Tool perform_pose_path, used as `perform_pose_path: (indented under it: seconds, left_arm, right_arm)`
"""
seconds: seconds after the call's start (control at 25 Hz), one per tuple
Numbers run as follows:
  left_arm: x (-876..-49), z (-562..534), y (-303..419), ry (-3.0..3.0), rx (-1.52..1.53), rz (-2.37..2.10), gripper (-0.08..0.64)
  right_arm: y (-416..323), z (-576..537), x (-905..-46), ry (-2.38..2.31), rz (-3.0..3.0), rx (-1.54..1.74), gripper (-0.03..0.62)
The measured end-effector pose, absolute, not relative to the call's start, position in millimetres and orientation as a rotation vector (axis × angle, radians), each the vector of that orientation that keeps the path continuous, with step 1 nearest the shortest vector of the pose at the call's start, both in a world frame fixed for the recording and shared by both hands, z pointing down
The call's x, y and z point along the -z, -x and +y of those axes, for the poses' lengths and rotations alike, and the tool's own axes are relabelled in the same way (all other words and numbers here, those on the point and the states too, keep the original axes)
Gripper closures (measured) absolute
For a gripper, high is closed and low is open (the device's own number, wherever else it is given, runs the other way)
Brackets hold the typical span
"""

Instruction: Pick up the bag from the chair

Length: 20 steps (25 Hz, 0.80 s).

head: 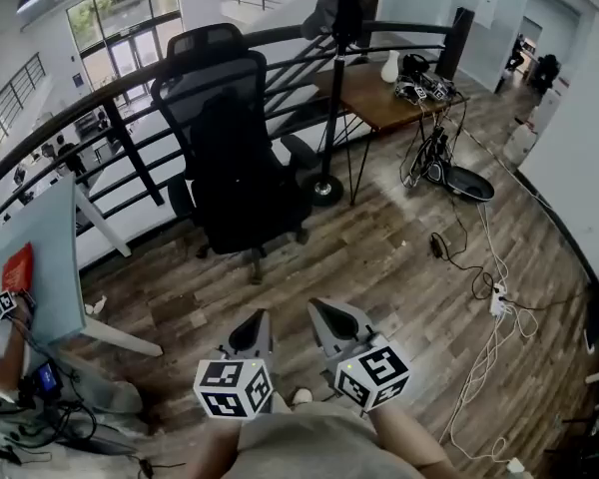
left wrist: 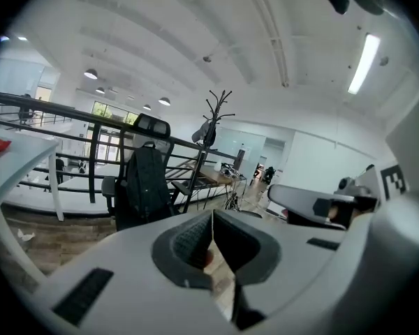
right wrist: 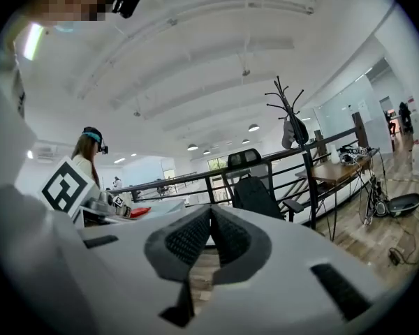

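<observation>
In the head view the black bag point(head: 245, 173) stands upright on the seat of the mesh-backed office chair point(head: 180, 83) beside the dark railing point(head: 132, 153). It is well apart from the left gripper point(head: 250, 335) and right gripper point(head: 332, 319), which are low over the wood-plank floor point(head: 399, 267). In the left gripper view the ribbed grey pads meet, pinched together on nothing. The bag looks soft and rounded, with what seems a small loop on top. In the right gripper view the jaws are likewise closed and empty. A good approach would probably open one gripper wide and aim for that loop rather than slack fabric.
</observation>
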<state>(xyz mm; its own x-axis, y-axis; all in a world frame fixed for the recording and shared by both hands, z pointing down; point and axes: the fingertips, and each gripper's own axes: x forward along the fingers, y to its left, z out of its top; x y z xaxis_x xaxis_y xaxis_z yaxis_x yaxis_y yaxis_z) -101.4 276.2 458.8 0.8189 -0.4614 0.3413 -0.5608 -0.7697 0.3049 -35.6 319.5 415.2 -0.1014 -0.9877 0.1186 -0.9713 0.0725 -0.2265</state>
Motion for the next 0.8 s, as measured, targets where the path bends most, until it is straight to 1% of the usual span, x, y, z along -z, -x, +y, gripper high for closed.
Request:
perform_pose_path:
  seconds: [0.2,0.44,0.8]
  left_arm:
    - [-465.1,277.6,112.3,-2.579,-0.362,-0.806,0.555]
    - [-470.2,261.7,120.9,-2.537,-0.354,-0.854,0.555]
    - [-482.8,201.3,107.8,-2.514,-0.336,-0.858,0.555]
  right_arm:
    - [41.8,315.0,-415.1,1.95,2.249,0.444,0.592]
    - [46.0,301.2,-420.9,1.941,2.292,0.461,0.591]
    - [33.9,244.0,-431.9,1.972,2.314,0.485,0.592]
